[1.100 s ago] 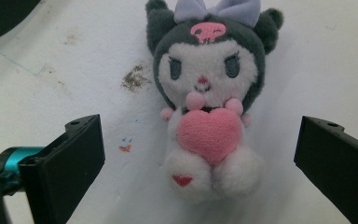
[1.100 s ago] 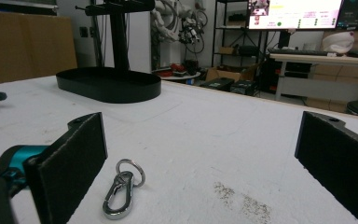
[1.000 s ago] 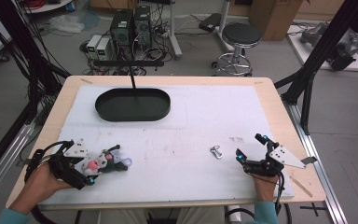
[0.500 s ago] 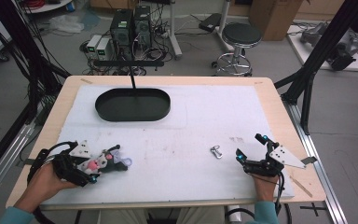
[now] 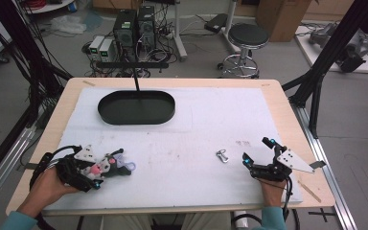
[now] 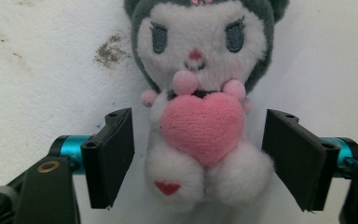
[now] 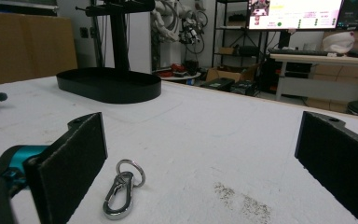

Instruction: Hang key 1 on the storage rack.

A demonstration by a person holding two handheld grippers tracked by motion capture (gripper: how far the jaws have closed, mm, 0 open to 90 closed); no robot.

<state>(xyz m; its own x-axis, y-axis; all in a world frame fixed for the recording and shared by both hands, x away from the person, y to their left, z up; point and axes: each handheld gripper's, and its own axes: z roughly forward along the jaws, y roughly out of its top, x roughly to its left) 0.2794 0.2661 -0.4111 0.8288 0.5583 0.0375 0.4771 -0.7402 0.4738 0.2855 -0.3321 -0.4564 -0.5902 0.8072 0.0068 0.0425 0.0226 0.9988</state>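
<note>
The left gripper [image 5: 106,168] sits low at the near left of the desk [image 5: 278,103], its jaws spread on either side of a small plush toy [image 6: 200,112] that lies on the white mat [image 5: 211,120]. In the left gripper view the toy, holding a pink heart [image 6: 203,126], lies between the two pads with a clear gap on each side, so nothing is clamped yet. The step in hand looks like the approach to a grasp of the toy.

At the near right, the right gripper [image 5: 256,151] rests with its jaws released and wide apart, pointing toward a metal clasp with a key ring [image 7: 121,193] that lies on the mat just ahead of it, nearer the left pad [image 7: 70,163].

A black oval tray [image 5: 136,107] stands at the far side of the desk, well apart from both grippers, and seems the likely place to put things.

The next move probably calls for closing the left jaws evenly on the toy's soft body, low enough that it does not slip free when lifted.
</note>
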